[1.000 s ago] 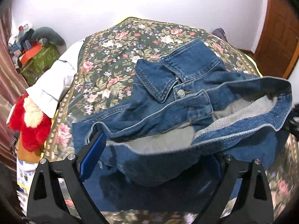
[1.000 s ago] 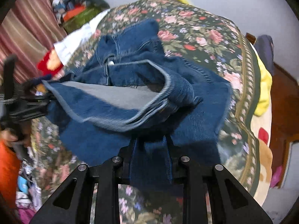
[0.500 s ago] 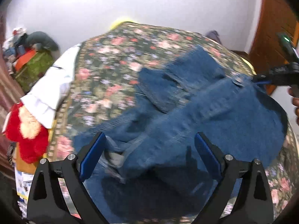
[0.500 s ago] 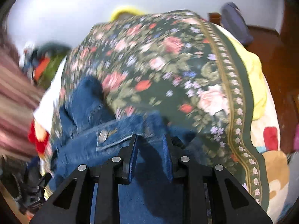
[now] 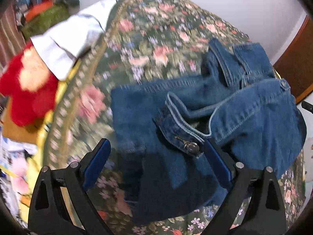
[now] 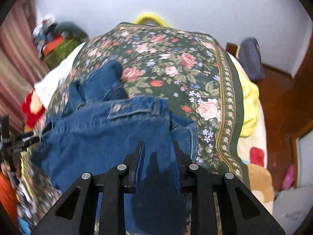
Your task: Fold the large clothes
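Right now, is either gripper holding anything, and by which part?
The right gripper is shut on the denim jacket, pinching a fold near its edge. The left gripper is open over the jacket's buttoned cuff, holding nothing.

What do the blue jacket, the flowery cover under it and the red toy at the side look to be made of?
The blue jacket looks like denim: faded weave, pale contrast stitching and a shiny button, probably metal. The flowery cover seems a thin woven or printed cloth, matte, with a bordered edge; which fibre, I cannot tell. The red toy looks like fuzzy plush.
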{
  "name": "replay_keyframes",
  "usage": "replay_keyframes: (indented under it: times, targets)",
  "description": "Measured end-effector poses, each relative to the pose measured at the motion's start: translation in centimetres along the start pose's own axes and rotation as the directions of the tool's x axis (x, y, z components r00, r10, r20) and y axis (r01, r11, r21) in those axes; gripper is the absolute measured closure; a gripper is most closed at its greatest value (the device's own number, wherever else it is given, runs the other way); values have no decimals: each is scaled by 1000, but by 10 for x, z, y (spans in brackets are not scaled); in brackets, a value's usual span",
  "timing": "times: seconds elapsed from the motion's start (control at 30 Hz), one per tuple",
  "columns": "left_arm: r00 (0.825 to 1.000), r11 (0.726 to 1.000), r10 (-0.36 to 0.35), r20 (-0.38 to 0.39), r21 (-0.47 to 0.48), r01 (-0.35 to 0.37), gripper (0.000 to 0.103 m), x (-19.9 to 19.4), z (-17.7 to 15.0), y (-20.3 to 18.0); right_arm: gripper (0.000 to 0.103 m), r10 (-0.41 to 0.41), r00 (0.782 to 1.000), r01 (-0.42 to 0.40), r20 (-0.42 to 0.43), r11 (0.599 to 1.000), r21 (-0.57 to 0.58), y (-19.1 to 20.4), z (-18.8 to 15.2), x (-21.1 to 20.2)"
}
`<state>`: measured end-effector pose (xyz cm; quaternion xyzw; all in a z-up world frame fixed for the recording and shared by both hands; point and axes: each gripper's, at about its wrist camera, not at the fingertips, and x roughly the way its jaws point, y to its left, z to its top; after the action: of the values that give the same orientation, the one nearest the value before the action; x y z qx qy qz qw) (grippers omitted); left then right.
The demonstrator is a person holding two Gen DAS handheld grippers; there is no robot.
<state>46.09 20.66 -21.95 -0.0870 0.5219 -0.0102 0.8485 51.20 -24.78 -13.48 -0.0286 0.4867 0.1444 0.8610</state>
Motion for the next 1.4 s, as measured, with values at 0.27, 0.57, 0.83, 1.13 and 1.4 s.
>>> replay_keyframes:
  times: [0.27,0.57,0.83,1.13,1.4]
  targets:
    - [999,999,-17,-32,40,19,6,20,-17,-17,81,-62,996,57,-65,996,-73,17,-26,28]
    - [964,946,258,67,184,-266,5,47,13,-49,81,-101,995,98,-24,990,-100,24,-31,42]
    - [938,920,316,143,195,-340,53,61,20,-81,79,-54,998,56,15,992,-112,20,-34,42]
    - [941,949,310,138,11,-314,53,39,53,-29,79,-27,999,30,35,996,-84,16,-32,43]
    - [958,951,254,131,150,-272,52,20,47,-48,79,-18,999,22,43,996,-88,21,-28,29]
